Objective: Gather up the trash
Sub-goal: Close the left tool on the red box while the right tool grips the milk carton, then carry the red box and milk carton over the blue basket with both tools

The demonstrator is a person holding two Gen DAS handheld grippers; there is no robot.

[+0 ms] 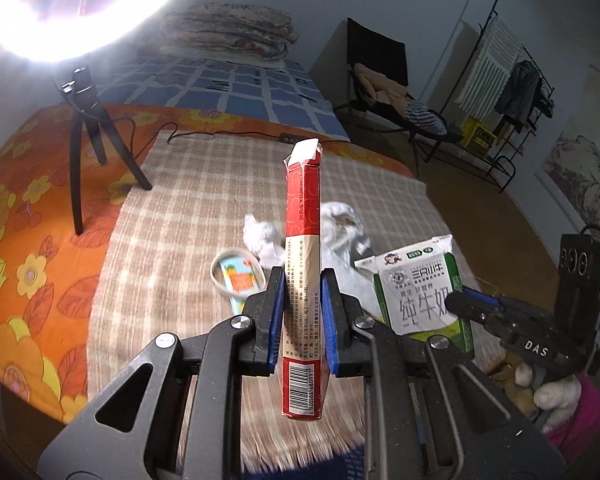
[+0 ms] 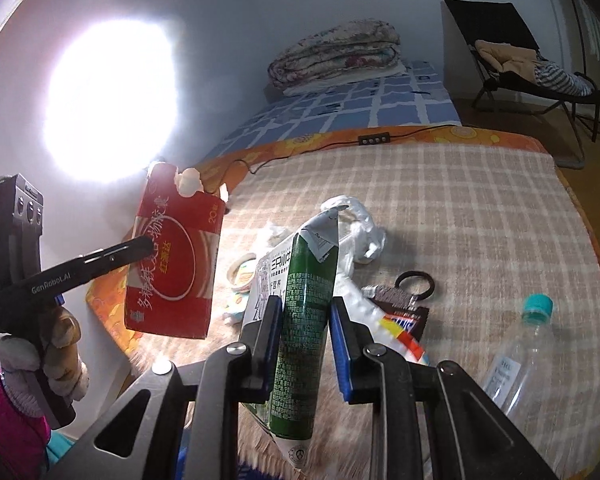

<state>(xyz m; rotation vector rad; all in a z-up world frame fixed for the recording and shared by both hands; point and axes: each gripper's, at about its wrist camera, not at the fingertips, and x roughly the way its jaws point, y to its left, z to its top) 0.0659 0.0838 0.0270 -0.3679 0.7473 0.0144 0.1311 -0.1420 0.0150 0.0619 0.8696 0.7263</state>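
The red carton (image 1: 302, 280) stands upright in the left claw (image 1: 302, 276), whose blue pads are clamped on its two narrow faces; it is clear of the surface (image 1: 180, 208). The green-and-white milk pouch (image 2: 304, 320) is pinched edge-on in the right claw (image 2: 305, 312), its lower end hanging below the pads.

Risk 1 — carton slip. The pads hold the carton near mid-height on thin card; a quick swing could let it pivot or slide out. The torn top flap is open, and pale contents show there in the right wrist view, so tipping may spill them.

Risk 2 — pouch slip. The pouch is soft and glossy; if residue remains inside, squeezing could push it out.

Risk 3 — collision. Both claws work close together above the near edge of the surface.

Remaining litter: crumpled tissue (image 1: 262, 236), clear bottle (image 2: 516, 356) near the right edge, dark wrapper (image 2: 404, 316), tape roll (image 1: 236, 276).
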